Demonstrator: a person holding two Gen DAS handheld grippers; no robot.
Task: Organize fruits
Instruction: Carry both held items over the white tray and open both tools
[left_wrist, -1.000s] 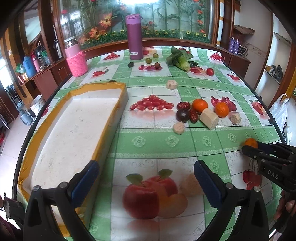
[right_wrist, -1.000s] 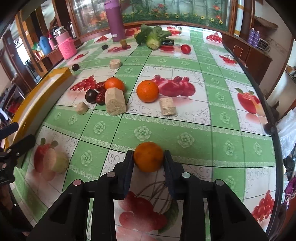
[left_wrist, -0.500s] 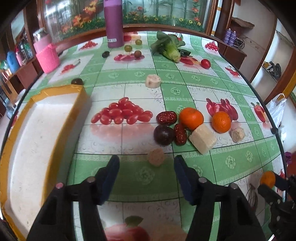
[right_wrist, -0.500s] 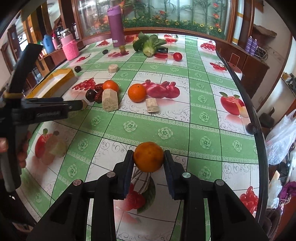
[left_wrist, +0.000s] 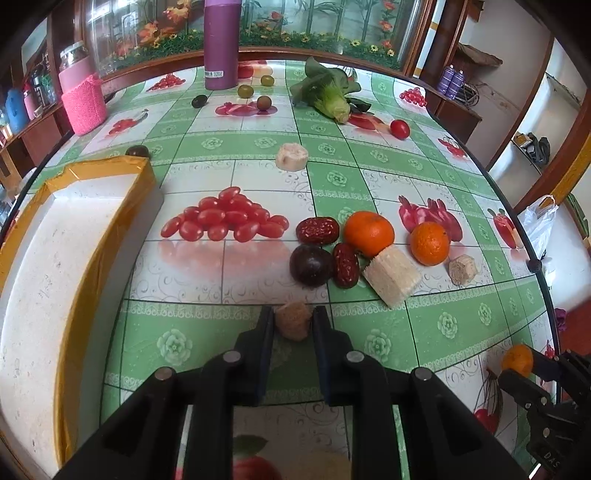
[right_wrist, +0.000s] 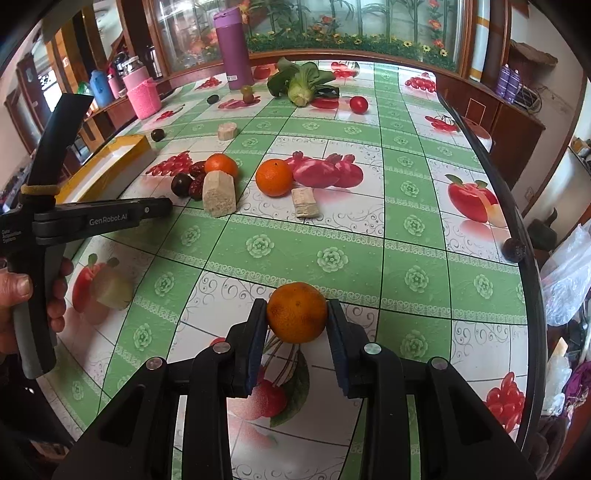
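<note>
Fruits (left_wrist: 368, 233) on table (left_wrist: 229, 373); tray (left_wrist: 44, 258) bare.

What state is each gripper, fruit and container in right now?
left gripper: shut on small tan chunk
right gripper: shut on orange
foam box: open, nothing visible inside
purple bottle: upright
two oranges: loose on table

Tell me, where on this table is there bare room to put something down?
The white tray is bare. Open cloth lies between the held orange and the small beige block. It is crowded around the dark plum, dates and big beige block.
</note>
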